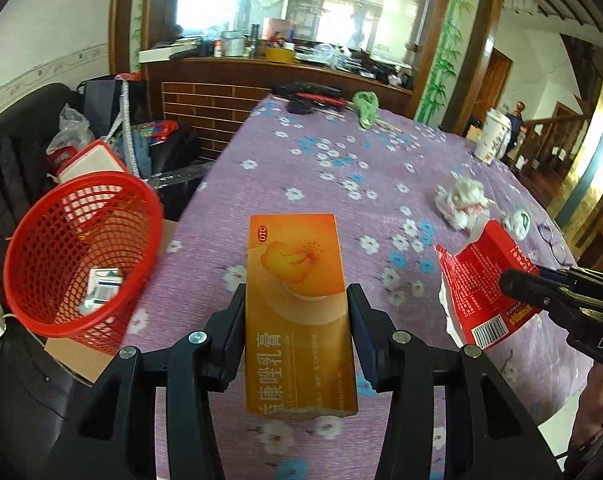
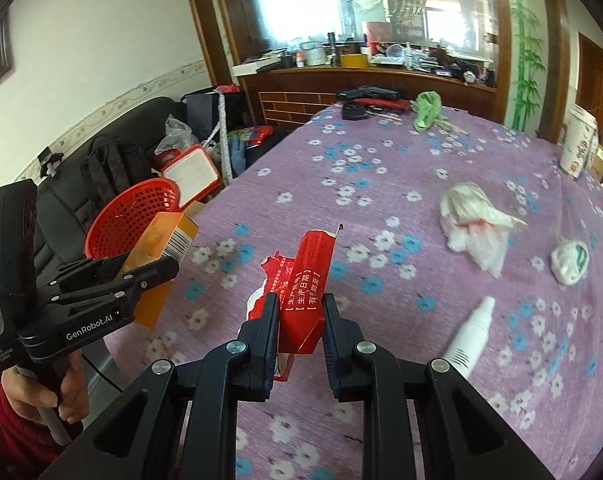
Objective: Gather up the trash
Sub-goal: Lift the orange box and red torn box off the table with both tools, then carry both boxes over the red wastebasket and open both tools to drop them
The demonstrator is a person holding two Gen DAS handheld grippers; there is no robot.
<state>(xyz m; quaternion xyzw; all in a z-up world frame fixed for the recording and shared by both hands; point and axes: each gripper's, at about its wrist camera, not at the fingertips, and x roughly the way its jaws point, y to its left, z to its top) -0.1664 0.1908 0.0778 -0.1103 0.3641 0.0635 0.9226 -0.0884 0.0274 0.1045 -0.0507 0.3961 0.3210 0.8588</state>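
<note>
The left gripper (image 1: 297,312) clamps an orange box (image 1: 297,304) between its two fingers, the box pointing forward over the purple floral tablecloth (image 1: 321,168); the right gripper (image 2: 299,324) pinches a torn red packet (image 2: 305,300), jaws narrow on its crumpled lower end; each tool shows in the other's view, the left gripper at the left edge of the right wrist view with the box tilted up and its barcode end showing, the right gripper at the right edge of the left wrist view with the packet's barcode face turned toward the camera; the red basket (image 1: 81,256) stands just off the table's left edge, beside the box, and only the left wrist view looks into it, showing a small white carton (image 1: 103,284) at the bottom; the right wrist view shows only the basket's rim behind the box; further out on the cloth lie a crumpled white tissue (image 2: 477,232) and a smaller white-and-green wad (image 2: 569,260), both well apart from the grippers; a white tube (image 2: 469,336) lies just right of the right gripper, seen in the right wrist view alone; a green bag (image 2: 427,110) and dark items sit at the table's far end; a white patterned cup (image 1: 495,136) stands at the far right edge.
</note>
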